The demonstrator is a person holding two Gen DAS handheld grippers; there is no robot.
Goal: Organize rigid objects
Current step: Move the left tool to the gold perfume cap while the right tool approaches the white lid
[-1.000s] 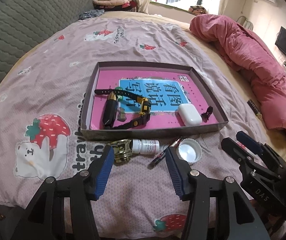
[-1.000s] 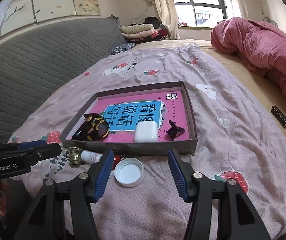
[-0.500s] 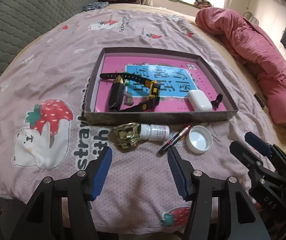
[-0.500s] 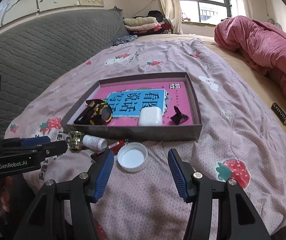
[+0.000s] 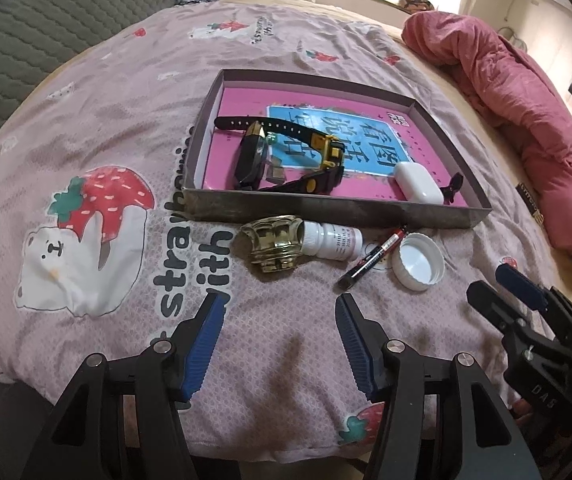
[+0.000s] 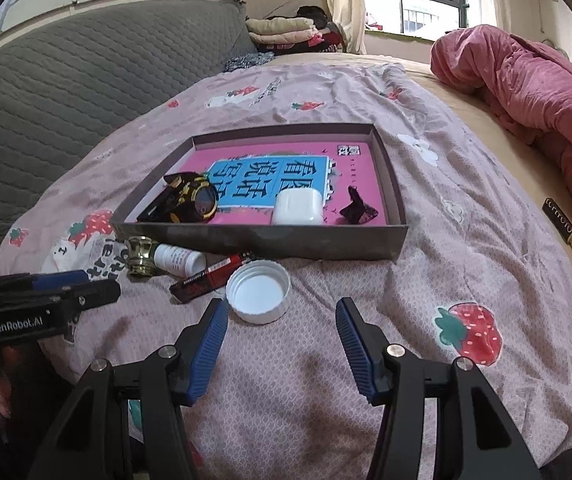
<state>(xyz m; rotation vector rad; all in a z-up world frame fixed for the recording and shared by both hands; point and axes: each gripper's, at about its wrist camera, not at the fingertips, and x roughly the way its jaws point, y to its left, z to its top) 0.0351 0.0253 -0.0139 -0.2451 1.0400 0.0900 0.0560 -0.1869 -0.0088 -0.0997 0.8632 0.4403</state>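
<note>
Jaws of left gripper [image 5: 280, 312] and right gripper [image 6: 282, 316] spread wide, empty, above bedspread [image 5: 86, 120]. At 12 o'clock: gold cap [image 5: 274, 246], white bottle [image 5: 331, 242] lying sideways, pen [image 5: 373, 258] angled toward 1 o'clock, white lid [image 6: 258, 291]. Beyond, tray [image 5: 325, 212] holds watch [image 5: 325, 160], whose dial only right view shows.

Bedrm w/ daylight thru window [image 6: 425, 4] at 12 o'clock. Grey quilted headboard [image 6: 66, 76] at 10, pink strawberry-print sheet [image 6: 465, 280] over bed. Rumpled pink duvet [image 6: 533, 96] at 2, folded clothes [image 6: 282, 28] by window.
</note>
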